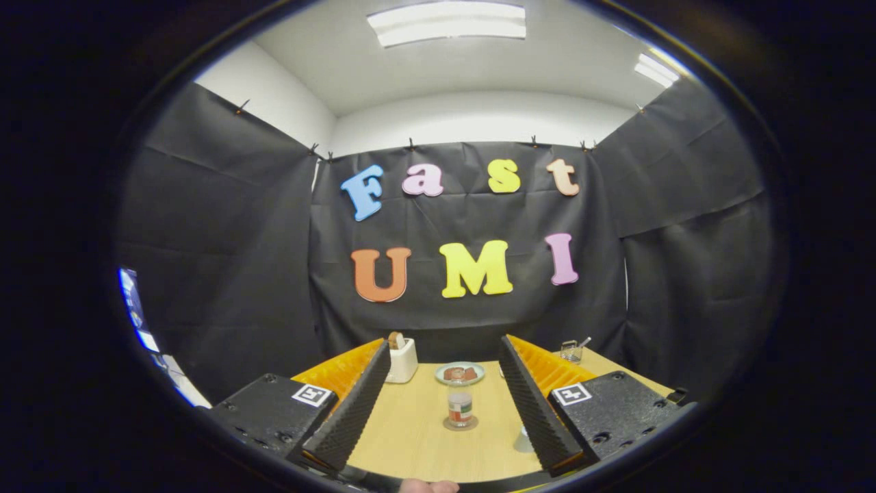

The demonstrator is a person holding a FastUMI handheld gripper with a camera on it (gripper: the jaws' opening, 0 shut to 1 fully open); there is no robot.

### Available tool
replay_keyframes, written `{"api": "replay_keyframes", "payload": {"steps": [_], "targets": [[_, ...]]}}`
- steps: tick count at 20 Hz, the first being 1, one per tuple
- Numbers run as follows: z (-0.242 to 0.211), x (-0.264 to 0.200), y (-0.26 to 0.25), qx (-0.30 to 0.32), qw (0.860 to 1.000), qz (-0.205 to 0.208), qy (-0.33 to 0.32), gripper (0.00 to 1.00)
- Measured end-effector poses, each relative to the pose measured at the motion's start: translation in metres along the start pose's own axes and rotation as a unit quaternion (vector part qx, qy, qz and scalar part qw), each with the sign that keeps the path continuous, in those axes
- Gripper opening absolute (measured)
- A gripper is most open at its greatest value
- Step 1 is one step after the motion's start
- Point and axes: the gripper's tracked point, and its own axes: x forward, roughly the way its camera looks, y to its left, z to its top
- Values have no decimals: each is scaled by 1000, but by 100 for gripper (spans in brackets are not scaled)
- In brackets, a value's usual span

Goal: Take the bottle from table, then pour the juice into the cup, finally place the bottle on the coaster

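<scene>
Ribbed tongs (445, 424) apart; cylindrical bottle (460, 405) ahead

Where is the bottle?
The bottle stands on the coaster, between the open gripper fingers, with a plate beyond it.

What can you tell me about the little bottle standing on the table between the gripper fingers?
The bottle is small and clear, glass or plastic, with a pale cap and a band label in red, white and green. It stands upright on a round coaster on the light wooden table, out ahead of the open gripper, between its spread fingers but touching neither. Its contents can't be made out. A plate sits just behind it.
</scene>
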Motion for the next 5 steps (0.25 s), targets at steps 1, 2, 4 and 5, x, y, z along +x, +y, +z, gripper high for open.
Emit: {"api": "replay_keyframes", "payload": {"steps": [1,2,4,5], "targets": [[0,-1,-1,-2,1000,-2,2,100],[-1,-1,-2,-2,1000,-2,2,100],[0,-1,-2,-1,1000,-1,2,100],[0,-2,-1,-1,1000,-1,2,100]]}}
